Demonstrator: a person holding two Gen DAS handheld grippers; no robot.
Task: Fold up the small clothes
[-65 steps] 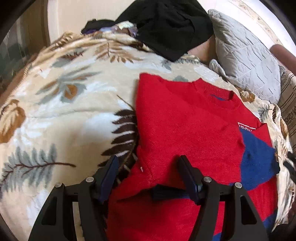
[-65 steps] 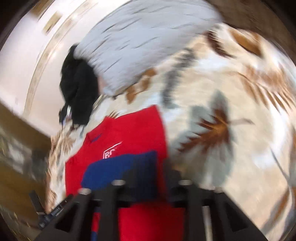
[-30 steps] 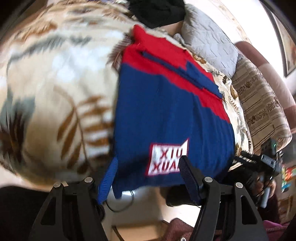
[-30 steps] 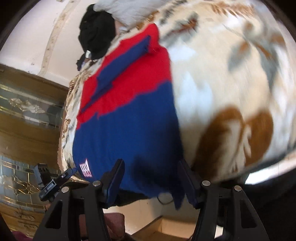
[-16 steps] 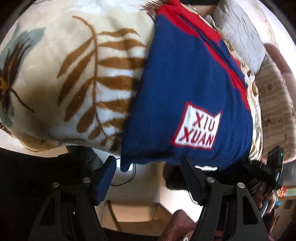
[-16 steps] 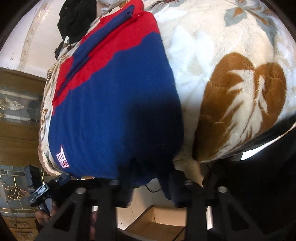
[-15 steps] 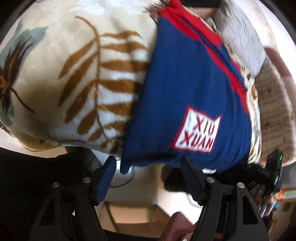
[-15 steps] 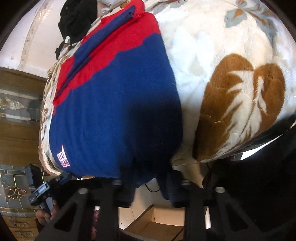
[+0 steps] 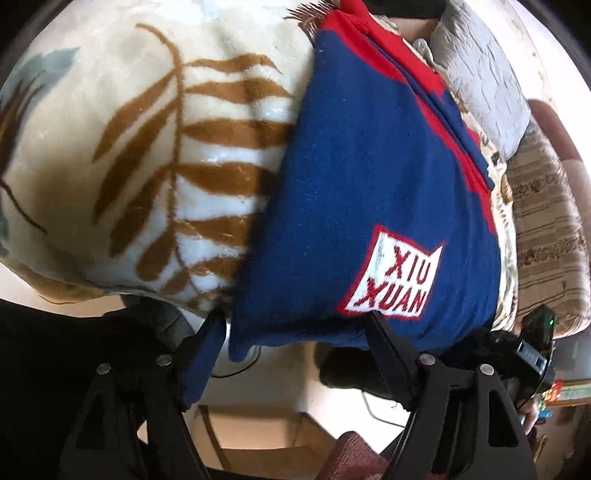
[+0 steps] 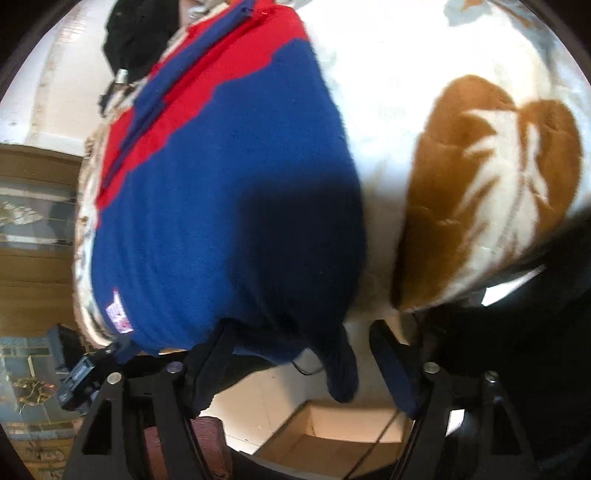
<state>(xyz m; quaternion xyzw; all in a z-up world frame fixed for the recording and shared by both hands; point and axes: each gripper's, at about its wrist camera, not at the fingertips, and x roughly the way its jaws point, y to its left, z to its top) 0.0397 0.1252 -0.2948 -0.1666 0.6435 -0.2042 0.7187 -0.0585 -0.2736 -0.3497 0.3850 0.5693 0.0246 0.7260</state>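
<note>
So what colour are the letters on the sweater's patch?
Red letters on a white patch, on the blue and red sweater; clearest in the left wrist view.

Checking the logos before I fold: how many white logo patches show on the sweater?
1: the white patch near the sweater's lower hem, beside the left gripper. Others may be folded under.

A bed or couch covered by a cream fleece blanket [image 9: 155, 122] printed with brown and grey-blue leaves carries everything; its near edge curves down just ahead of the left gripper [image 9: 295, 332] and the right gripper [image 10: 301, 338]. Directly on the blanket lies a red and navy knitted sweater [image 9: 369, 177], its navy hem hanging over that edge between the spread fingers of both grippers, a white patch reading XIU XUAN near the hem. Far beyond the sweater, a grey quilted pillow [image 9: 476, 70] rests on the blanket, with a heap of black clothing [image 10: 136, 33] beside it.
</note>
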